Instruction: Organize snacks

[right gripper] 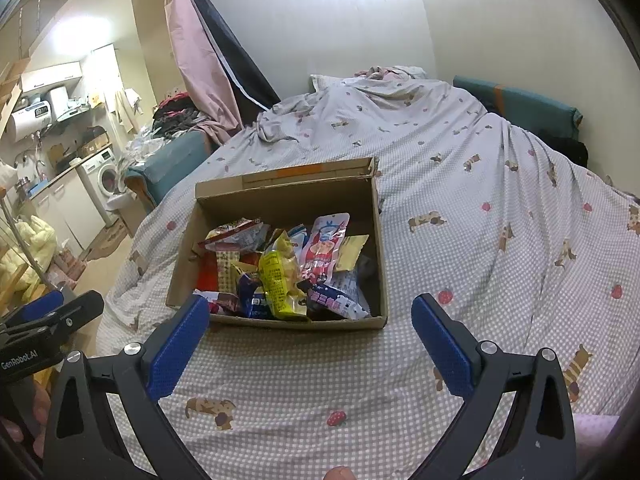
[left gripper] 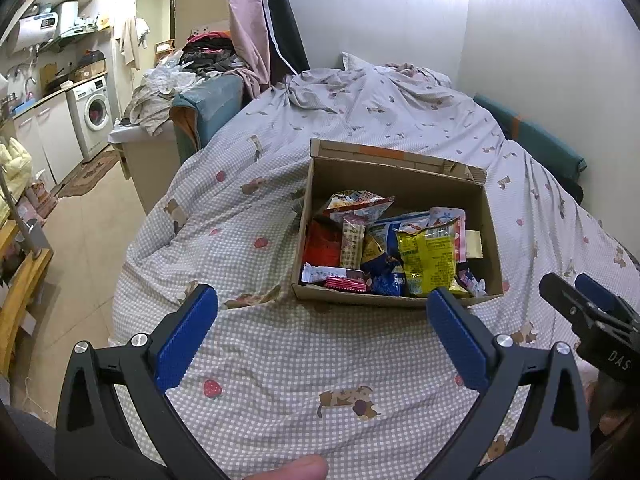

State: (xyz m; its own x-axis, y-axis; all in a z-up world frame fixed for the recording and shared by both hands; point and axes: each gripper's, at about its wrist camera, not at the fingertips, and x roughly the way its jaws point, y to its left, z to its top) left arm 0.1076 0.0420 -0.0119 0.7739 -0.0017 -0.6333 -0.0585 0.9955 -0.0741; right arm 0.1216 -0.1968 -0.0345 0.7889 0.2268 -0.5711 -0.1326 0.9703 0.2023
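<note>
Left gripper (left gripper: 322, 312): it is nearest the camera. Its two blue pads are spread wide with nothing between them. It hangs above the bed, just in front of the box.
Right gripper (right gripper: 310, 320): it is spread wide too and holds nothing. It hangs beside the left one, also facing the box.
Why held so: both sit low and point at the box, so either could likely reach in with ease.
Box (left gripper: 490, 216): a brown cardboard box sits on the bed, open at the top, with its back flap standing up.
Snacks (left gripper: 384, 248): they lie inside the box in a loose, mixed pile. A yellow bag (left gripper: 430, 258) sits on top near the front. No snack shows on the blanket around the box.
How far along: the snacks are all in the box, yet jumbled. This fits a gathering job that is done, or a sorting job that waits.
Bed (left gripper: 280, 360): a soft checked blanket with strawberries and dogs on it.
In the way: the box's front wall stands between the grippers and the snacks. The soft bed may let the box tip.
Around: a washing machine (left gripper: 96, 110) and a clothes pile (left gripper: 208, 56) sit far off to the left.
</note>
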